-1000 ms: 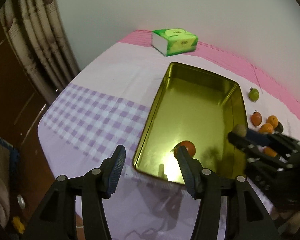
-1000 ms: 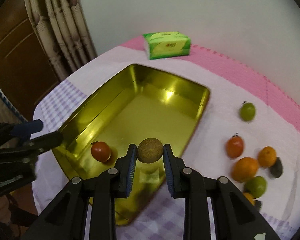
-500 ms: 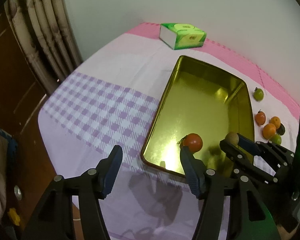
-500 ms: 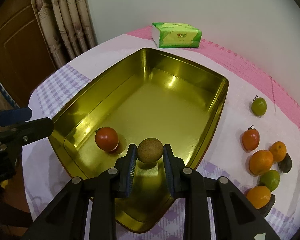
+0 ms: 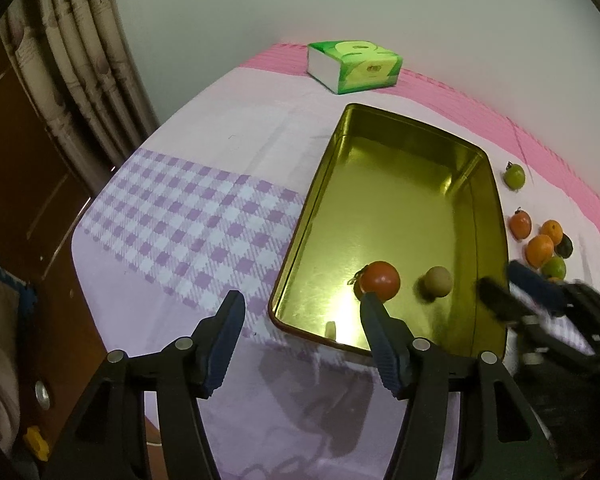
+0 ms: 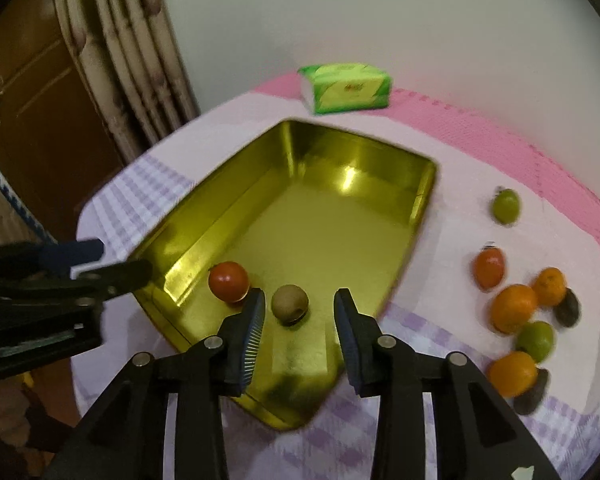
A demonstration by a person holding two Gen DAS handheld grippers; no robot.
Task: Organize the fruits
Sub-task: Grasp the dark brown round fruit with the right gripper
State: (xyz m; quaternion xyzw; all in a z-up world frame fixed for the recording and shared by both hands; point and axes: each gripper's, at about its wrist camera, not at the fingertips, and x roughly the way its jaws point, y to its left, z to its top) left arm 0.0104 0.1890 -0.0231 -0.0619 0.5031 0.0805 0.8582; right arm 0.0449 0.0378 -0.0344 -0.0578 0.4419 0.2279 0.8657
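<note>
A shiny gold tin tray (image 5: 312,216) (image 6: 204,216) lies on the cloth-covered table. A red tomato-like fruit (image 5: 380,281) (image 6: 228,281) and a round brown fruit (image 5: 438,281) (image 6: 289,303) rest side by side on its near floor. My right gripper (image 6: 299,312) hovers over the tray's near end, its jaws opening, the brown fruit lying free below between the fingers. My left gripper (image 5: 300,312) stands open at the tray's near left corner, holding nothing. Several orange, green, red and dark fruits (image 6: 514,308) (image 5: 539,250) lie loose right of the tray.
A green tissue box (image 5: 354,66) (image 6: 346,88) sits at the far end on the pink mat. A lone green fruit (image 6: 505,206) (image 5: 515,176) lies beside the tray's far right corner. Curtains (image 5: 88,80) and a wooden door stand past the table's left edge.
My right gripper has let go of the brown fruit, which now lies in the tray beside the red one; its jaws have spread and it has drawn back. The left gripper barely shifted.
</note>
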